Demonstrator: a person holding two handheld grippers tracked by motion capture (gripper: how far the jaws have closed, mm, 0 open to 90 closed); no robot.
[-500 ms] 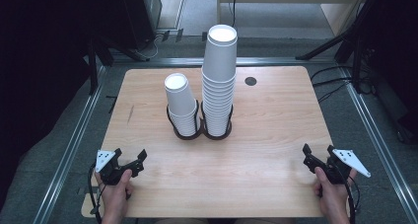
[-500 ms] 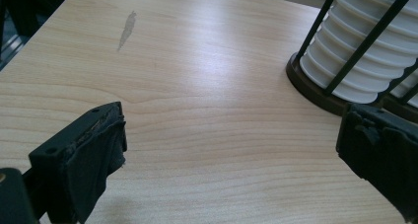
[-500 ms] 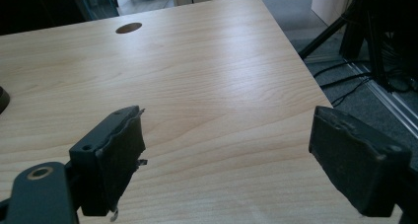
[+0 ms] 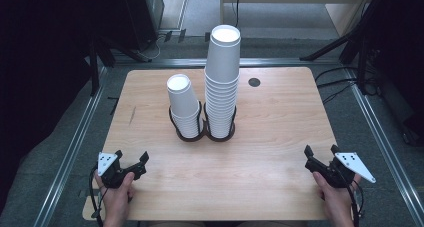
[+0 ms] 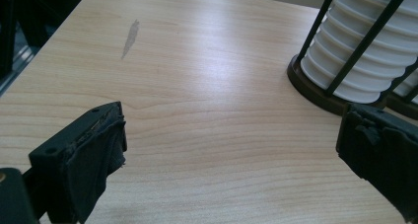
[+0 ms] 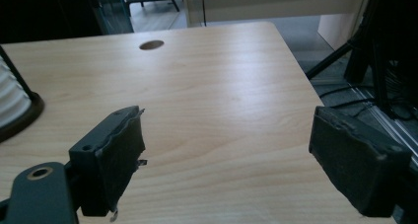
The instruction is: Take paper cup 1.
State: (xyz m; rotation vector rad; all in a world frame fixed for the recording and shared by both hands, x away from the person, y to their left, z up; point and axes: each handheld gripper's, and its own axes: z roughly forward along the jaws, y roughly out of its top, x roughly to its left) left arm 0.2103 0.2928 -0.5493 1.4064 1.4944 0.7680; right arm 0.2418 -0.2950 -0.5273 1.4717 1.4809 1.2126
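High view puts the two stacks of paper cups mid-counter: we see the tall stack (image 4: 222,82) and the short stack (image 4: 184,107) standing side by side, each inside a ring of the black wire holder (image 4: 204,133), the tall one leaning a little. From there we come out to our own tools. Our left hand-held gripper (image 4: 131,167) rests at the near left edge of the counter (image 4: 280,122), jaws spread wide with nothing between them; in the left gripper view the short stack sits just ahead and to one side. Our right hand-held gripper (image 4: 320,154) lies at the near right edge, also gaping and empty, well apart from the cups.

We judge the main risk to be the tall stack: a nudge high up could tip it or drag the holder. Squeezing a thin cup too hard could crush its rim, and nested cups may lift together.
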